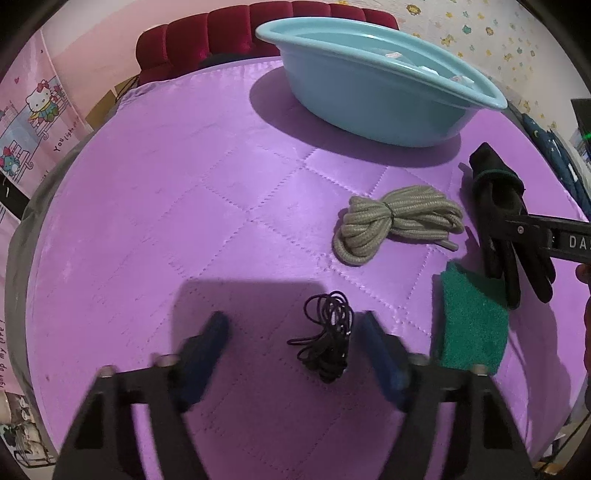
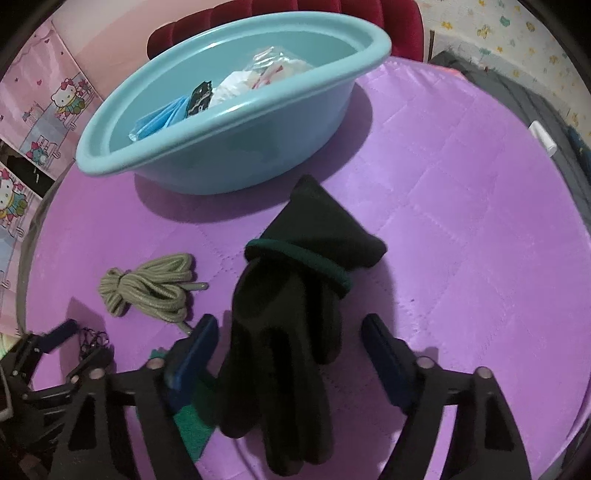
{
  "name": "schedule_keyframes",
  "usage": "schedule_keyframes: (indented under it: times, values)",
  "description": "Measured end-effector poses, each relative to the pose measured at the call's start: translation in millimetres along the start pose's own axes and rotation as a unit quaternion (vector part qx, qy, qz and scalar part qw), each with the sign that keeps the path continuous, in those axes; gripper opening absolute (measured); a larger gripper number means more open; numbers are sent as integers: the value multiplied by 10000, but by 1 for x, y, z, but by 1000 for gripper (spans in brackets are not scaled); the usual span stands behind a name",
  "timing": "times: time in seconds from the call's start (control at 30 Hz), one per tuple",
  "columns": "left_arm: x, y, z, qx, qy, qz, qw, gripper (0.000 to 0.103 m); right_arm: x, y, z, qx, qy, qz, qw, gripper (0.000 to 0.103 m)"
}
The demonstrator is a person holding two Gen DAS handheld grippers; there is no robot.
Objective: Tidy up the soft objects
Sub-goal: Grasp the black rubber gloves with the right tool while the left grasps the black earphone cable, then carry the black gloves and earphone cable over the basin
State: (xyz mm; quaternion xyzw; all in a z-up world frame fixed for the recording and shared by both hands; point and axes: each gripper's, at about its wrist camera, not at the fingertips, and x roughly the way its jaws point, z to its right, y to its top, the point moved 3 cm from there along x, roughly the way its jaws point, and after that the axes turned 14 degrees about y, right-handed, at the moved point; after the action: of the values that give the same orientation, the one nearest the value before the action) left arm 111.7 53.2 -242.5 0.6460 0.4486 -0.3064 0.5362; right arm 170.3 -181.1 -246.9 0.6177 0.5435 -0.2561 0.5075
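Note:
A small bundle of thin black cord (image 1: 327, 339) lies on the purple quilted cover (image 1: 184, 206), between the blue pads of my left gripper (image 1: 293, 325), which stands open and clear of it. A pair of black gloves (image 2: 291, 295) tied with a green band lies between the fingers of my right gripper (image 2: 291, 325). That gripper is open too, its pads beside the gloves without pressing on them. A coiled beige rope (image 1: 395, 221) and a green scouring cloth (image 1: 472, 325) lie between the two spots. The left gripper (image 2: 79, 343) also shows at the lower left of the right wrist view.
A light blue basin (image 2: 236, 155) stands at the back of the cover and holds several soft items, among them blue cloth and plastic bags. A red tufted headboard (image 1: 221, 33) sits behind it. Grey fabric (image 2: 535, 110) borders the right side.

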Motion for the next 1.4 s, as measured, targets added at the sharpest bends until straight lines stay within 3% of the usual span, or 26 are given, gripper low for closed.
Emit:
schedule_keyframes:
  times: [0.07,0.2,1.4]
  values:
    - [-2,1,2,37,5,39,10000,28,-1,0,-2,-44,-15,-26,10000,39]
    - [-7,0,3,53,-57,83,9999,24,-6,-3,-8,-230,-24,28,9997,23]
    - [-101,-5,26,309,-319,828,9956,22,-84,-28,-35,-508,42,506,9974,21]
